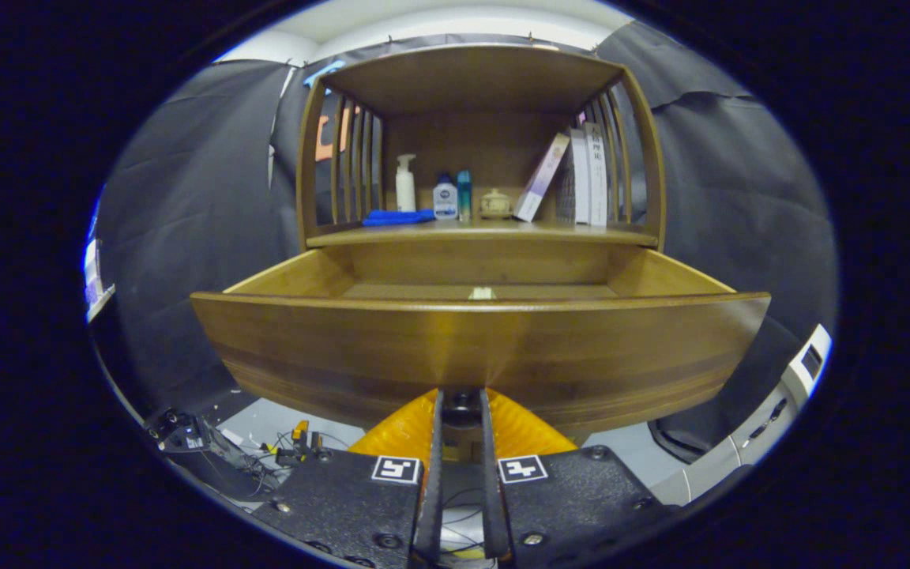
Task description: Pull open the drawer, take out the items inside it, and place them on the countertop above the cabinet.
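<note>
Claw (461, 403): fingers nearly closed, clenched on the drawer knob (461, 401) beneath the drawer front.
Drawer (479, 348): pulled well out from the cabinet.
Left: small pale item (482, 293) inside, not yet moved to the countertop (479, 234).

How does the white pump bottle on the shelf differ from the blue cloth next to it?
The pump bottle stands upright, while the cloth lies flat. The bottle is white; the cloth is blue. The bottle is tall and narrow, the cloth low and wide. Both rest on the countertop above the open drawer. The gripper is nearly shut at the drawer front's lower edge, on something dark.
</note>
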`<action>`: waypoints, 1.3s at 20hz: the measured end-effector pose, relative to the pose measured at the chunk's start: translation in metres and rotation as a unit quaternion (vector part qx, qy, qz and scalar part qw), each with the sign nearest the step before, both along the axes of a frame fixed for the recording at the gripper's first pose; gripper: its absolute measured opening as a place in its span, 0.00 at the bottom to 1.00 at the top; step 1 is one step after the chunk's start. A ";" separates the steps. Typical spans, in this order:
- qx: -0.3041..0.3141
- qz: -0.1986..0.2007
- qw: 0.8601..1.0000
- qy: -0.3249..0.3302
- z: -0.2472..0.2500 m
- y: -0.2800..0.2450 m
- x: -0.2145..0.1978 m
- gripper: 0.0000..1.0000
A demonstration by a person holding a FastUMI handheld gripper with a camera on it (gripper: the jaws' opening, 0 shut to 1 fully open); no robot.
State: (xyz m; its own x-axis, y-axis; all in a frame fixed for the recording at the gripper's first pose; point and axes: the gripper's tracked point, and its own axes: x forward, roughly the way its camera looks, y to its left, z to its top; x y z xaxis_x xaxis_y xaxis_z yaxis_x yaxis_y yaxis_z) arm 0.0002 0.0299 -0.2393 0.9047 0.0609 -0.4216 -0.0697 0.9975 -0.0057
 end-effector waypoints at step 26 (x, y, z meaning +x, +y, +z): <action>0.028 -0.009 0.998 -0.060 0.183 -0.007 0.115 1.00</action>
